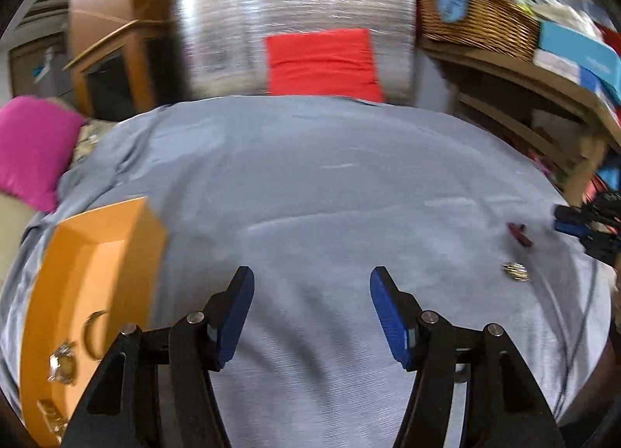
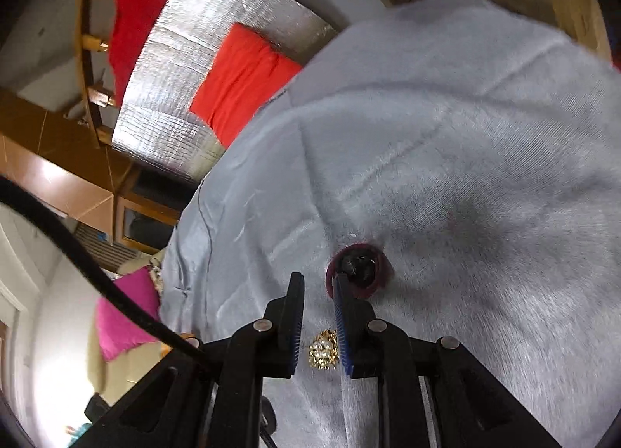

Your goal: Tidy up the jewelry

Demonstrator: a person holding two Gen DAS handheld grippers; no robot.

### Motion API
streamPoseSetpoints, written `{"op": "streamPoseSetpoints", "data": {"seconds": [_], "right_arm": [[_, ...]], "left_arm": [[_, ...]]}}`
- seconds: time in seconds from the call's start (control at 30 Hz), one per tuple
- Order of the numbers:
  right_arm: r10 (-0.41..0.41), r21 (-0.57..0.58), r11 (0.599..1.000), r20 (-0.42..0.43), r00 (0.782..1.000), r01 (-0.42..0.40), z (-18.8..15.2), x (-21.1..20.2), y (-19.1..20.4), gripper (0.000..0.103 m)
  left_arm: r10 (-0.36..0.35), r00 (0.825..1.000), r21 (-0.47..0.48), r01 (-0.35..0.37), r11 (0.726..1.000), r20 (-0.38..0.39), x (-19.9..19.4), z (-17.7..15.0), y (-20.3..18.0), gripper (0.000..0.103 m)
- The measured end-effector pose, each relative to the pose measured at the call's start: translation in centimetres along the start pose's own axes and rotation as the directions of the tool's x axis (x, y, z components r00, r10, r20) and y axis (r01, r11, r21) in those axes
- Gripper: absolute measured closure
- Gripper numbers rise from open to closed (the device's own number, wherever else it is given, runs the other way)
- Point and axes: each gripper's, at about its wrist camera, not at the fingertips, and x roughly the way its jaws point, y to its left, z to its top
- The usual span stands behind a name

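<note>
My left gripper (image 1: 311, 275) is open over the grey cloth (image 1: 330, 184), nothing between its blue pads. Left of it lies an orange box (image 1: 97, 254) holding a gold crescent (image 1: 93, 331) and a sparkly brooch (image 1: 62, 366). Far right on the cloth lie a dark red piece (image 1: 518, 234) and a gold jewelled piece (image 1: 515, 271), with my right gripper (image 1: 582, 223) at the frame edge beyond them. In the right wrist view, my right gripper (image 2: 318, 279) shows a narrow gap and holds nothing. The gold jewelled piece (image 2: 324, 349) lies on the cloth below it. The dark red round piece (image 2: 359, 269) sits by the right fingertip.
A silver foil-covered seat with a red cushion (image 1: 322, 60) stands past the cloth's far edge. A wicker basket (image 1: 477, 21) and boxes fill a shelf at the right. A pink cushion (image 1: 31, 149) lies at the left. A black cable (image 2: 97, 265) crosses the right wrist view.
</note>
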Motion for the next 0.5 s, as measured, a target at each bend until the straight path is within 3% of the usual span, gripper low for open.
{"op": "streamPoseSetpoints", "data": {"seconds": [0.23, 0.5], "right_arm": [[0.015, 0.073, 0.997, -0.092, 0.996, -0.009, 1.7, 3.8, -2.4, 0.085], [-0.004, 0.089, 0.996, -0.133, 0.991, 0.016, 2.4, 5.7, -3.0, 0.084]], "left_arm": [[-0.164, 0.985, 0.030, 0.166, 0.986, -0.061, 2.2, 1.3, -5.3, 0.040], [-0.341, 0.931, 0.170, 0.360, 0.917, -0.133, 4.2, 1.1, -12.4, 0.040]]}}
